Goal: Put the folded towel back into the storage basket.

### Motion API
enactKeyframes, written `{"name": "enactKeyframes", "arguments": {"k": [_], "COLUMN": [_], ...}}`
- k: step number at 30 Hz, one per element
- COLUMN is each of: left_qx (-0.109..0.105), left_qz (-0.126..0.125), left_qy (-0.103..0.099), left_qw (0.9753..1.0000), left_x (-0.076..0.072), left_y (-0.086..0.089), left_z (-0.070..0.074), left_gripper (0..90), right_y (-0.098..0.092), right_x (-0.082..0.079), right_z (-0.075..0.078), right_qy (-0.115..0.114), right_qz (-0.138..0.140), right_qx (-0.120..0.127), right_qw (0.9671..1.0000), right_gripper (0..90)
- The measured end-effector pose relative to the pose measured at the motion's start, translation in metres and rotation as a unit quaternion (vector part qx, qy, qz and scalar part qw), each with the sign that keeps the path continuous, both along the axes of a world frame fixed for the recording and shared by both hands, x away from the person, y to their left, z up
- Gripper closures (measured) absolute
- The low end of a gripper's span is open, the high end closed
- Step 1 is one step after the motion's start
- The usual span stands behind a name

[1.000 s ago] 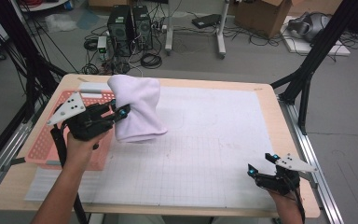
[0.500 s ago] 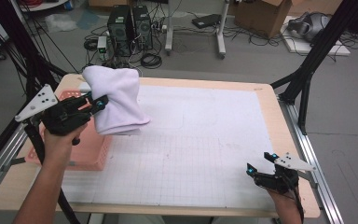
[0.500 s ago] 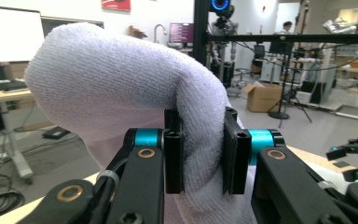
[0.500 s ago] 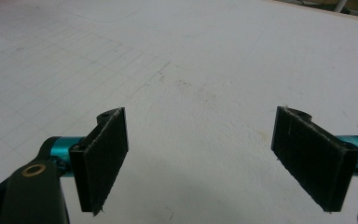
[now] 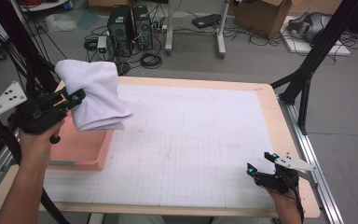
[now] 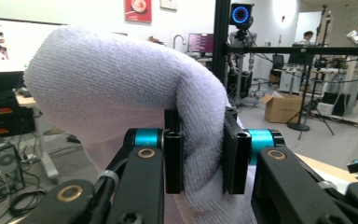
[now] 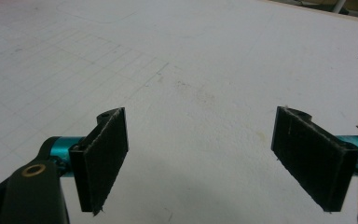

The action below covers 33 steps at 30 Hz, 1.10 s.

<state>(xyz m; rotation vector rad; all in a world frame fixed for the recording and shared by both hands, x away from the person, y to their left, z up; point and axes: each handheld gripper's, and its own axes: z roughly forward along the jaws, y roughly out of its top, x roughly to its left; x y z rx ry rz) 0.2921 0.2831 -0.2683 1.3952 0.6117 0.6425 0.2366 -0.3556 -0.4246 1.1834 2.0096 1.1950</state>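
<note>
Left gripper: my left gripper [image 5: 77,98] is clamped on the white towel [image 5: 95,95]; in the left gripper view the cloth [image 6: 135,107] is pinched between the two black pads [image 6: 173,156], bulging up and over them and hanging down below.
Towel: held in the air over the table's far-left corner, above the basket's far end; bunched, its lower fold hanging just over the basket's right wall; I cannot tell whether that fold touches the rim.
Basket: pink mesh basket [image 5: 86,151] sits along the table's left edge; the part of its floor that I can see is bare; my left hand [image 5: 37,140] and the towel cover the rest, so I cannot tell what lies under them.
Right gripper: my right gripper [image 5: 260,163] rests low at the table's near-right corner; jaws spread wide, nothing between the pads [image 7: 102,158]; bare mat shows in the gap.
Table: white gridded mat [image 5: 191,140] covers most of the wooden top [image 5: 279,121]; a wooden margin shows along the right and far edges.
Open room: the whole middle of the mat, from the basket's right wall to the right gripper, is free; the two grippers are well apart.
</note>
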Motion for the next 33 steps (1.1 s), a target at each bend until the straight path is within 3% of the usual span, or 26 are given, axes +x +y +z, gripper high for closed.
{"name": "enactKeyframes", "arguments": {"k": [15, 33], "left_qx": [-0.004, -0.016], "left_qz": [0.029, 0.055], "left_qy": [0.0, 0.022], "left_qw": [0.9996, 0.9981], "left_x": [-0.002, 0.003], "left_y": [0.033, 0.067], "left_z": [0.005, -0.016], "left_gripper": [74.1, 74.0], "right_y": [0.002, 0.004], "right_x": [0.0, 0.001], "right_z": [0.001, 0.001], "right_qy": [-0.002, 0.0], "right_qz": [0.002, 0.002], "right_qx": [-0.002, -0.008], "right_qw": [1.0, 1.0], "right_gripper": [17.8, 17.8]}}
